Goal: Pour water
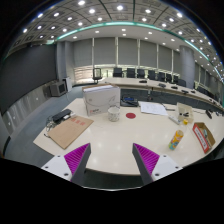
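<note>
- Gripper view: the gripper (112, 160) hangs above a pale table (110, 140), its two fingers spread wide apart with nothing held between them; the magenta pads (76, 157) face each other across bare tabletop.
- Beyond the fingers, toward the middle of the table, stands a small white cup (114, 115), well apart from both fingertips.
- Just behind that cup sits a white box (101, 98) with dark markings on its front.
- Ahead of the left finger lies a flat brown notebook (70, 130), with a dark device (61, 116) beyond it.
- Ahead of the right finger stands a small bottle with yellow contents (176, 139), upright, near the fingertip but not touching it.
- Farther to the right of that bottle lies a red flat packet (203, 136) along the table's edge.
- Past the right finger, papers (153, 108) lie spread on the far part of the table.
- Behind the table, rows of desks with office chairs (97, 74) fill the room under ceiling lights.
</note>
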Motion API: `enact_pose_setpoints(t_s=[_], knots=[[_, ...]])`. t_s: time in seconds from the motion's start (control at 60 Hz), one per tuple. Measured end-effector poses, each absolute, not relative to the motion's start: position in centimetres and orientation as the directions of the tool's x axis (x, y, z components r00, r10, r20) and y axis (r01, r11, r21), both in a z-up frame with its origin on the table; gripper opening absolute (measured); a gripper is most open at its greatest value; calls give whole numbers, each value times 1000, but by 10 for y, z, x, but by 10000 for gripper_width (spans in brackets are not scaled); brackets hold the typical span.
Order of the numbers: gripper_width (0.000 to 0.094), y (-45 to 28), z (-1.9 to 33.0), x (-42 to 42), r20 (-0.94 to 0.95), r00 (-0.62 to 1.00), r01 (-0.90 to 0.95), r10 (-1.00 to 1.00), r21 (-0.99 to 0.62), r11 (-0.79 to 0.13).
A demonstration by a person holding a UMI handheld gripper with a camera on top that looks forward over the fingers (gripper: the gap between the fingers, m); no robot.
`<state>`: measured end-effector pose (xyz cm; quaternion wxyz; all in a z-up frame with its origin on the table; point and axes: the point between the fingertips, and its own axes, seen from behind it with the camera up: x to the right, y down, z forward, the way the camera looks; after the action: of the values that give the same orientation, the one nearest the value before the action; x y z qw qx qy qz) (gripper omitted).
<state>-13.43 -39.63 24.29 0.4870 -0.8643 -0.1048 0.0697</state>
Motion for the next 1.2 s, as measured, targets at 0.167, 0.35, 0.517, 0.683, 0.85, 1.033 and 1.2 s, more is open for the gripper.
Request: enact_pose_setpoints(t_s=[0.167,0.35,0.517,0.683,0.85,1.033,1.2], knots=[[861,-357,194,-8,28,988,105,155,-847,-521],[860,-306,131,103,-37,997,2,61,-844,-537],[862,-246,90,176,-64,998,-47,18,-868,-495],[860,-180,66,208,13,999,25,31,-909,-416],[738,-138,59,213,2,1000,11,24,-932,-361],[510,-122,61,210,35,998,49,47,-944,-327],[417,-119,60,210,53,998,64,42,-941,-332]])
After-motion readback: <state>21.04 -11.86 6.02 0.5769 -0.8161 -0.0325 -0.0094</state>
